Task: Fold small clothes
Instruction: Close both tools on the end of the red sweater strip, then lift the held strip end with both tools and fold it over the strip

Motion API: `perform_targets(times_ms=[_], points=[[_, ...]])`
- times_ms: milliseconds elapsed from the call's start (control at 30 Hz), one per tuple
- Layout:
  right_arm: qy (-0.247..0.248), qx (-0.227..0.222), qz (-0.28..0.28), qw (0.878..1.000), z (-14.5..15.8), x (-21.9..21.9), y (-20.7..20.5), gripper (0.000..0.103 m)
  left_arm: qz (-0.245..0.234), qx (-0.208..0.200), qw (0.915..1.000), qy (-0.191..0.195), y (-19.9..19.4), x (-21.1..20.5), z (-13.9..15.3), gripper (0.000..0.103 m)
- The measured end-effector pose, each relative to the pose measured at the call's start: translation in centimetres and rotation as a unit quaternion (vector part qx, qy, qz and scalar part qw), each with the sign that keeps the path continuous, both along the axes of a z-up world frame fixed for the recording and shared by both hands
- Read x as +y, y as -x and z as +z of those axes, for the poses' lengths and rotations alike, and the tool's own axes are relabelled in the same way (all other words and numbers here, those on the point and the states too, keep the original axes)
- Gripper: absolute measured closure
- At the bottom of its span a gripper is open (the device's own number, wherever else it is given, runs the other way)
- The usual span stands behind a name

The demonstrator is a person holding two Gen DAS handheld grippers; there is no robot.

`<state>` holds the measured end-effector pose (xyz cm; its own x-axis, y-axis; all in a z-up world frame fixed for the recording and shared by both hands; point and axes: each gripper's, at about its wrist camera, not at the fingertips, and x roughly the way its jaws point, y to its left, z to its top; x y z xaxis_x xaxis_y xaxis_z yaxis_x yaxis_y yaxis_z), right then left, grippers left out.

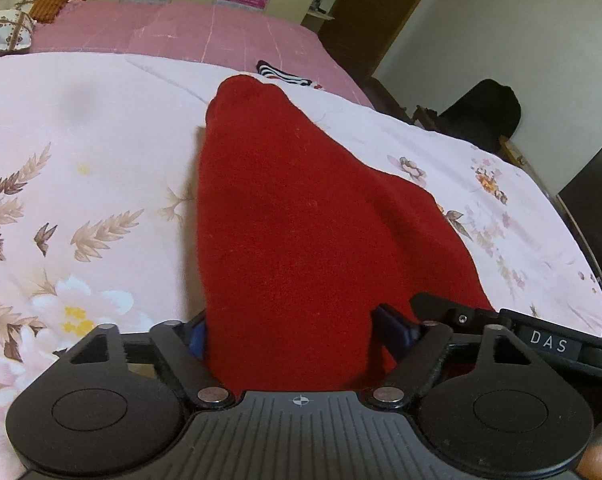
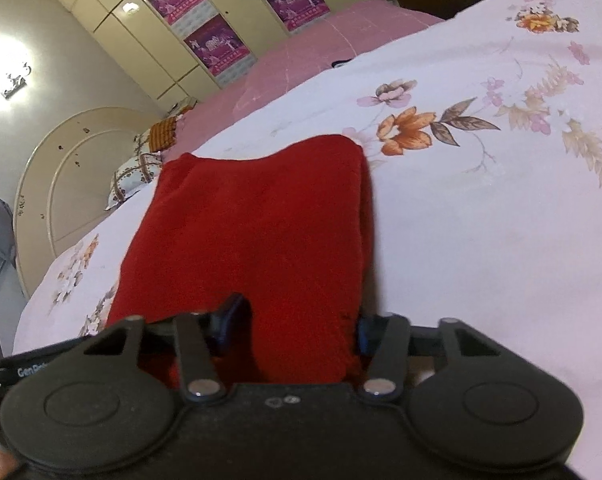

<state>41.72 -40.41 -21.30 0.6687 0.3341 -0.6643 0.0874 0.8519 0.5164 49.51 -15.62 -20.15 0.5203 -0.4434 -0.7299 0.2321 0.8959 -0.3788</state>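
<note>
Red garment [image 1: 285, 216]: a soft knitted piece, running forward from both claws and lying on the floral bedspread [image 1: 81, 152]; in the right wrist view [image 2: 257, 232] it shows as a folded, roughly rectangular shape with its far edge ahead of the claw.
Left gripper [image 1: 289, 332]: its blue fingers [image 1: 397, 328] sit on either side of the near end of the red cloth, which fills the gap between them; pinching the garment.
Right gripper [image 2: 297, 324]: blue fingers [image 2: 229, 316] flank the near edge of the cloth, the fabric bunched between them; also clamped on the garment.
Other claw: part of the right gripper's black body, with white "DAS" lettering, shows just to the right of the left claw's fingers [image 1: 549, 346].
Bedspread: pale pink with brown leaves and orange flowers, spreading out on both sides of each claw and beyond the cloth.
Striped item [image 1: 281, 72]: black and white, lying past the far tip of the red cloth, ahead of the left claw.
Pink sheet [image 1: 221, 28]: farther ahead, beyond the bedspread.
Pillow [image 1: 5, 30]: far ahead and to the left of the left claw.
Wardrobe posters [image 2: 217, 46]: purple, on cream doors, far ahead of the right claw.
</note>
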Motion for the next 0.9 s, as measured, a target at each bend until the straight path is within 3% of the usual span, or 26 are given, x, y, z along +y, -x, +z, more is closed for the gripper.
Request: perform_targets(times_ms=[333,900], points=[[-0.003,-0.015,-0.014,1.000,0.5,0.6,0.6,0.064,0.002,-0.016,0.9999,0.000,0.7,0.4,0.9,0.042],[-0.061,-0.041,-0.023,0.997,1.9,0.6,1.0,0.065,-0.004,-0.036,0.9992,0.015,1.8,1.5,3.2,0.051]])
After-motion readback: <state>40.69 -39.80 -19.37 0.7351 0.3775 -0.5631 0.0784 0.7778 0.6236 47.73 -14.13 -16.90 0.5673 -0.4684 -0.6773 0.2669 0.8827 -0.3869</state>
